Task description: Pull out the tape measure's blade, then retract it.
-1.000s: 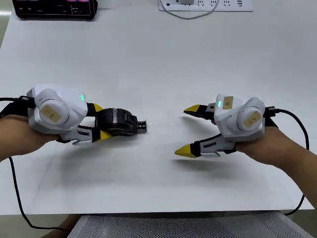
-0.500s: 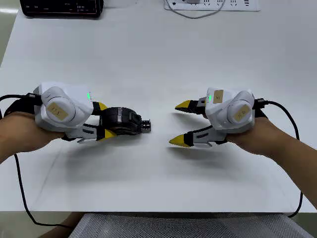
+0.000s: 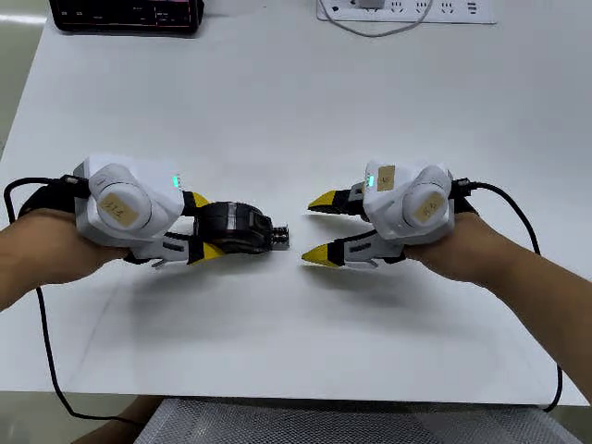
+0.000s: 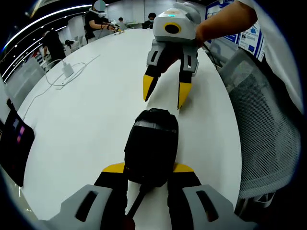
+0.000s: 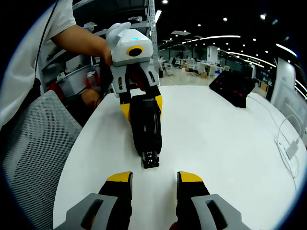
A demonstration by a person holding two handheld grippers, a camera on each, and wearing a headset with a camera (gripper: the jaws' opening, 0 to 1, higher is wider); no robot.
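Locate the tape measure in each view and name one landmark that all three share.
Head view: tape measure left of centre, clamped in the left gripper, hook end toward the open right gripper.
Left gripper view: tape measure at lower centre, between that view's own jaws.
Right gripper view: tape measure at centre, just ahead of that view's own jaws.
Shared landmark: black console at the table's far edge.

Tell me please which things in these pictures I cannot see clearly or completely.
- Tape measure, head view: its rear is covered by the left tool.
- Blade hook, head view: too small for detail.
- Any marks on its case, left gripper view: too dark to tell.
- Black device and power strip, head view: cut off by the top edge.
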